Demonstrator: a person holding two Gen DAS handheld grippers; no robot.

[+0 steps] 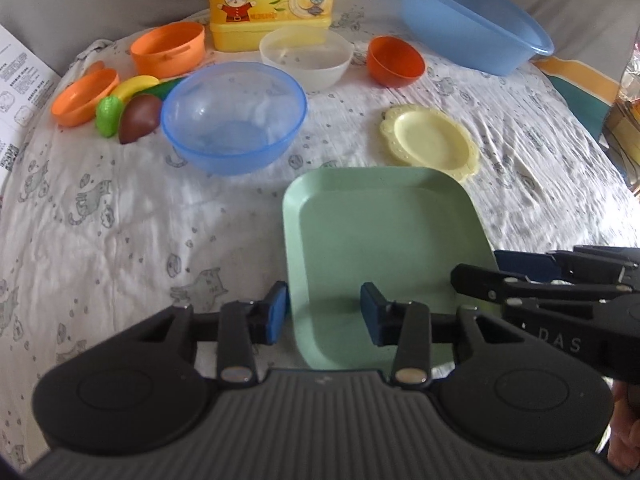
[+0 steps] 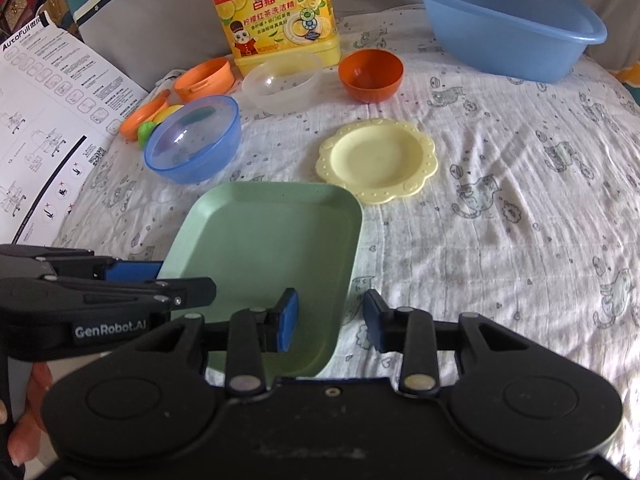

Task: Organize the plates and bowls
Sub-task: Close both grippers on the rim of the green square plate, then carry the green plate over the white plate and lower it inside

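Note:
A square green plate (image 1: 380, 236) (image 2: 268, 248) lies flat on the cloth close in front of both grippers. My left gripper (image 1: 325, 312) is open, its jaws straddling the plate's near left rim. My right gripper (image 2: 331, 322) is open, its jaws straddling the near right rim. A scalloped yellow plate (image 1: 432, 140) (image 2: 378, 158) lies just beyond the green one. Behind stand a blue bowl (image 1: 234, 116) (image 2: 194, 138), a clear white bowl (image 1: 306, 56) (image 2: 282, 80) and a small orange bowl (image 1: 395, 60) (image 2: 370, 74).
A large blue basin (image 1: 472, 16) (image 2: 508, 20) sits at the back right and a yellow detergent jug (image 1: 272, 0) (image 2: 272, 12) at the back middle. Orange dishes (image 1: 168, 48) and toy fruit (image 1: 138, 116) lie at the back left. A printed sheet (image 2: 48, 112) lies left.

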